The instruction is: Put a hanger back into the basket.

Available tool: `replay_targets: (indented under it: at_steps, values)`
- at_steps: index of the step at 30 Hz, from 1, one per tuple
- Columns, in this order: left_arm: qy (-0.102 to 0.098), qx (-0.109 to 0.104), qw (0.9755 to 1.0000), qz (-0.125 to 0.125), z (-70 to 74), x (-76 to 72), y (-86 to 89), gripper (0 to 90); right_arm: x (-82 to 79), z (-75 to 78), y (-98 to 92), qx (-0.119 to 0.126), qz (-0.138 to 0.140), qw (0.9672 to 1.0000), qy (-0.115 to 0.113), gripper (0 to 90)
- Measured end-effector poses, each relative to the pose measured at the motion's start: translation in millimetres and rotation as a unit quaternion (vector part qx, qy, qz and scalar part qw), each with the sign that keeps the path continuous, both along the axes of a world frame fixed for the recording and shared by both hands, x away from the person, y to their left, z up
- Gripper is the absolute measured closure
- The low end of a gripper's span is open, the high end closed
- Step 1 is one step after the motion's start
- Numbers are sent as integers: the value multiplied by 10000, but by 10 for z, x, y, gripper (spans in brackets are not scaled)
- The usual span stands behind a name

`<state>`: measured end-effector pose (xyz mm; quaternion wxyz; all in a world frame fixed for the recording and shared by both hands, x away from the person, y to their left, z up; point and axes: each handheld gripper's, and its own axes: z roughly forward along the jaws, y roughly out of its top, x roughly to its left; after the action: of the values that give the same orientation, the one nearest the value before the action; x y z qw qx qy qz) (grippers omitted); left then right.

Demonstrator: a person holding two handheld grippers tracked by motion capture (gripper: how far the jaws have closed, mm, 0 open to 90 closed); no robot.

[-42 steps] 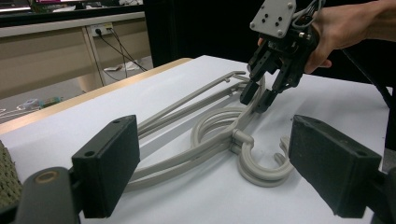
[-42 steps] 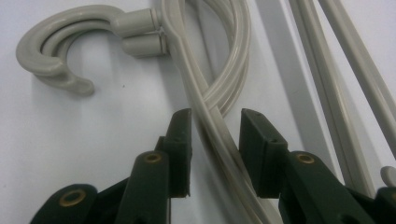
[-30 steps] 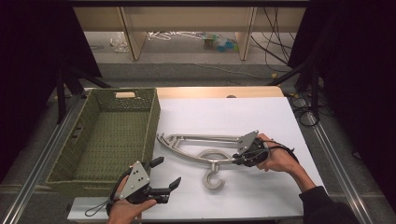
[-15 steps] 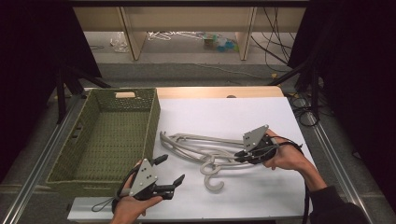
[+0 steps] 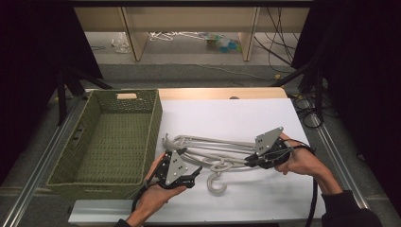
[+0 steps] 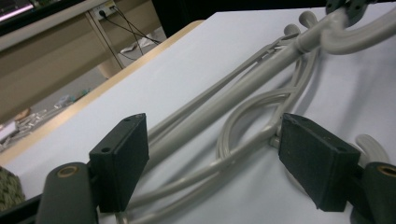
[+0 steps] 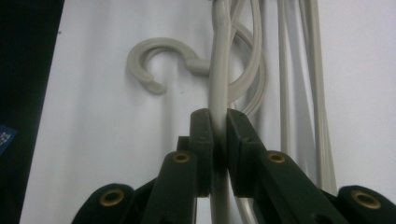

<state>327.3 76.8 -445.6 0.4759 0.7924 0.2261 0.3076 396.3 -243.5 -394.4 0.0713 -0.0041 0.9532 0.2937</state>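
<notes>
My right gripper [image 5: 249, 161], right of centre in the high view, is clamped on a bar of the grey plastic coat hangers [image 5: 208, 147] lying bunched mid-frame on the white tabletop [image 5: 236, 113], hooks toward the lower edge. My left gripper [image 5: 194, 177], lower centre, has jaws apart and just been narrowing, hanger bars between the pads, not pinched. Green woven basket [image 5: 151, 118] sits at left.
</notes>
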Motion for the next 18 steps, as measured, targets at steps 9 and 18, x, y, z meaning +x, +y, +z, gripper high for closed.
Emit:
replay_targets:
  at_steps: [9,18]
  values:
    - [121,596,9949,-801,0,241,-183,290,-63,31,-81,69,19,10000,41,819]
    - [154,953,9834,-1536,17,320,-381,385,-91,30,-120,41,110,9999,77,819]
